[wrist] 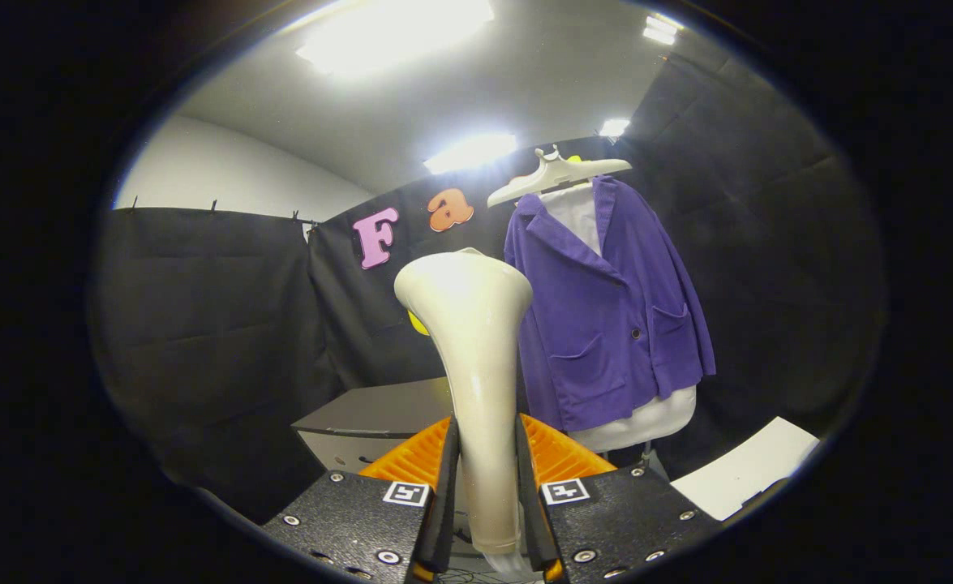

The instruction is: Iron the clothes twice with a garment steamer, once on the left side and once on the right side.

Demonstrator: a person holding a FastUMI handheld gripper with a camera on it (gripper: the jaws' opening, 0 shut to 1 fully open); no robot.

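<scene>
My gripper (484, 478) is shut on the handle of a cream garment steamer (476, 324). The steamer stands upright between the fingers, and its flared head rises above them. Beyond the steamer and to its right, a purple jacket (606, 324) hangs over a white shirt (577, 215) on a white hanger (553, 174). The jacket faces me, with two front pockets and a dark button showing. The steamer head is short of the jacket and level with its left lapel; I cannot tell the gap between them.
A grey table or box (379, 410) stands beyond the fingers on the left, below the jacket's height. A white flat surface (748, 470) lies to the right of the fingers. Black cloth walls close in the booth on all sides.
</scene>
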